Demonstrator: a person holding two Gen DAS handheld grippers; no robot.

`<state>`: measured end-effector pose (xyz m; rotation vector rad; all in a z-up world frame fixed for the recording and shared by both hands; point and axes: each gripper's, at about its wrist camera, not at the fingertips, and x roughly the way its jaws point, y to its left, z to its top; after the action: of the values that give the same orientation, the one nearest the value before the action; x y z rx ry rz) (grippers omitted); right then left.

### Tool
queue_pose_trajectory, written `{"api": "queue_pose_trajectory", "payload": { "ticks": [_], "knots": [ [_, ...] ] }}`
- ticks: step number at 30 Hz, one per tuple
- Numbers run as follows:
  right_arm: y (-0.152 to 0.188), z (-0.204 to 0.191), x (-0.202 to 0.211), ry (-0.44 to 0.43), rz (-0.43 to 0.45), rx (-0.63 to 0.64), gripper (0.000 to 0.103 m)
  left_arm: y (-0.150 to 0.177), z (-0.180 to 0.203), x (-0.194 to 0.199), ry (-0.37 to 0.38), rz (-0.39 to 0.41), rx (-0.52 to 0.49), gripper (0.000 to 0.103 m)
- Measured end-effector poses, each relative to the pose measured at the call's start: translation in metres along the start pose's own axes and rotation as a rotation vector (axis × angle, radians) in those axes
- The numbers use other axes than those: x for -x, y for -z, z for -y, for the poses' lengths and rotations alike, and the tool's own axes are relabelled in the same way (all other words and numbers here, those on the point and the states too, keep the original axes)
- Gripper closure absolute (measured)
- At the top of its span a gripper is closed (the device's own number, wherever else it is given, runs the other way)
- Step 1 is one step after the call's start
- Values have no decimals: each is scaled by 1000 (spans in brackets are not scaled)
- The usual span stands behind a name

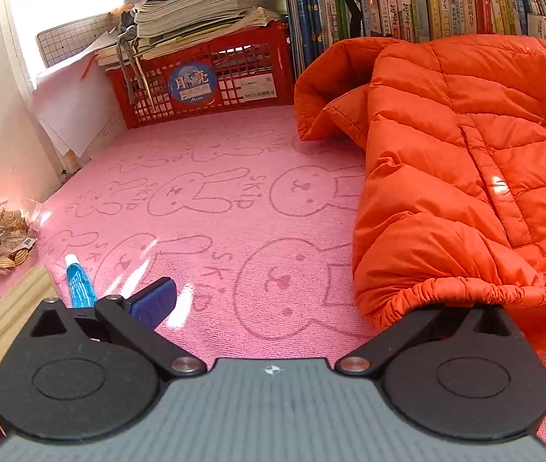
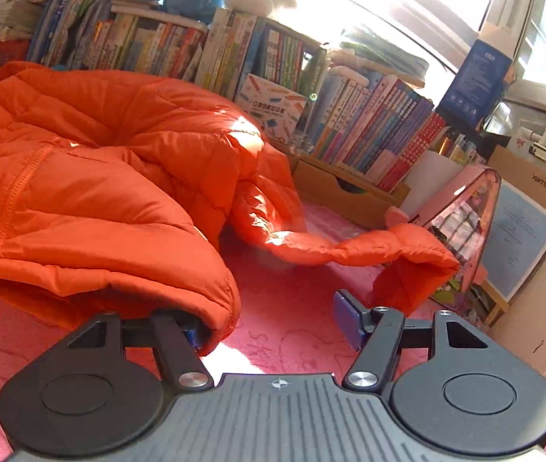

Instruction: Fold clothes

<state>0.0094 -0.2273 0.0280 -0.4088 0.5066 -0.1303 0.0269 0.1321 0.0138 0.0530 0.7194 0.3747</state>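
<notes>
- Orange puffer jacket (image 1: 465,177) — spread out and puffy on the pink rabbit-print blanket (image 1: 215,200), filling the 1 to 4 o'clock part of the left wrist view and the 9 to 11 o'clock part of the right wrist view.
- Barely started, by the look of it: body rumpled, front placket showing, no clean fold line anywhere.
- One sleeve (image 2: 380,250) stretched loose across the blanket toward 3 o'clock in the right wrist view, cuff near a pink case (image 2: 465,208), not yet tucked in.
- Elastic hem (image 1: 461,288) bunched right above the left gripper (image 1: 303,304), at about 5 o'clock.
- Left gripper: jaws spread wide; one blue pad (image 1: 153,302) clear over the blanket, the other finger hidden under the hem, so no clamp showing, just cloth draped over one side.
- Right gripper (image 2: 273,323): jaws apart too; left pad nosed under the jacket's lower edge at 7 o'clock, right pad (image 2: 346,319) free over the blanket. Nothing pinched.
- Left to do, as a judgement: grab hem or sleeve, fold both sleeves in, double the body over, flatten.
- Watch out: slippery padded fabric, likely to spring back open.
- Red crate (image 1: 203,77), stacked papers and bookshelves (image 2: 257,61) crowding 12 o'clock, small blue tube (image 1: 78,283) at 8 o'clock, clear of the jacket.
</notes>
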Motion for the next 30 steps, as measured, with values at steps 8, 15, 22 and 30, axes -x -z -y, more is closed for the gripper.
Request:
{"api": "queue_pose_trajectory", "payload": {
  "ticks": [8,15,22,30],
  "knots": [
    [8,0,27,-9,27,28,27,2,-27,27,-8,44,64,0],
    [29,6,82,-71,-6,80,15,29,-63,53,79,-44,107,0],
    [59,6,107,-102,-90,118,11,54,-49,70,55,-63,-45,0],
    [62,49,131,-541,-108,-88,11,38,-64,125,165,21,-230,0]
  ]
}}
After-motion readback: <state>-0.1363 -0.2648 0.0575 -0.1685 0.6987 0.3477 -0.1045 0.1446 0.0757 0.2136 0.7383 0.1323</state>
